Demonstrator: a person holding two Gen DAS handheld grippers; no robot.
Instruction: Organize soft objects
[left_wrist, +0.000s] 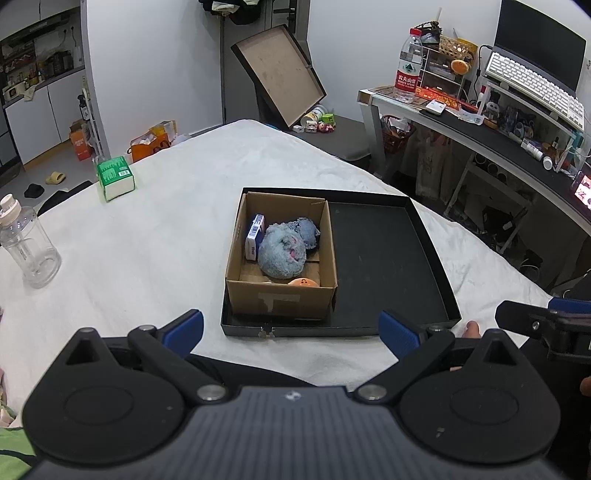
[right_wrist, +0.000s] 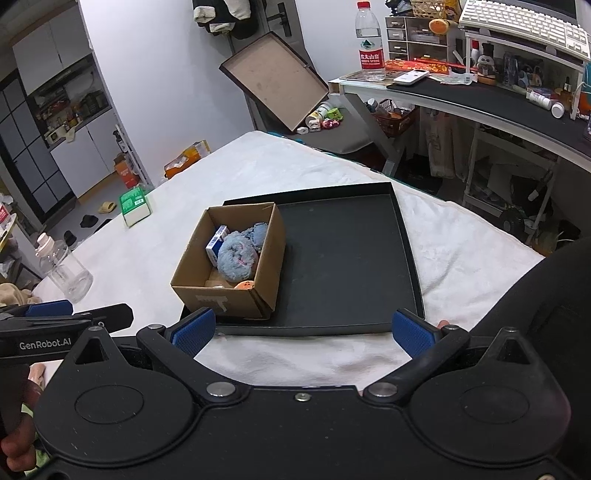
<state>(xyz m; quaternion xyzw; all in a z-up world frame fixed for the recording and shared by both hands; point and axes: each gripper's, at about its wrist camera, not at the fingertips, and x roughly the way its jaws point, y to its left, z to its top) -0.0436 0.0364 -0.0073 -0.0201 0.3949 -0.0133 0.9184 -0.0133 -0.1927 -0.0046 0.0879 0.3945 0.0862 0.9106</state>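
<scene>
Both grippers sit at the near edge of the table (left_wrist: 155, 236), over bare white cloth. Left gripper (left_wrist: 291, 330) spread wide, nothing between the fingers (left_wrist: 184, 326), touching nothing. Right gripper (right_wrist: 303, 330) also spread wide, empty, fingers (right_wrist: 410, 334) just short of the tray's near rim. In the left view the right gripper shows at the far right edge; in the right view the left one sits at the left edge, so they are side by side, level, pointing forward. A fingertip shows just behind each right-hand blue pad.

Black tray (left_wrist: 391, 258) lies mid-table, low walls; its right part is bare. Cardboard box (left_wrist: 280, 295) stands in the tray's left part, top open. Inside: blue plush (left_wrist: 282, 253) in the middle, a second blue piece behind it, a white-blue carton (left_wrist: 255, 236) upright against the left wall, an orange ball (left_wrist: 303, 282) at the near wall.

Left of the tray, wide bare cloth. Clear bottle (left_wrist: 26, 247) near the left edge, green pack (left_wrist: 115, 182) farther back. Beyond the table's far-right edge stands a desk (left_wrist: 480, 129).
</scene>
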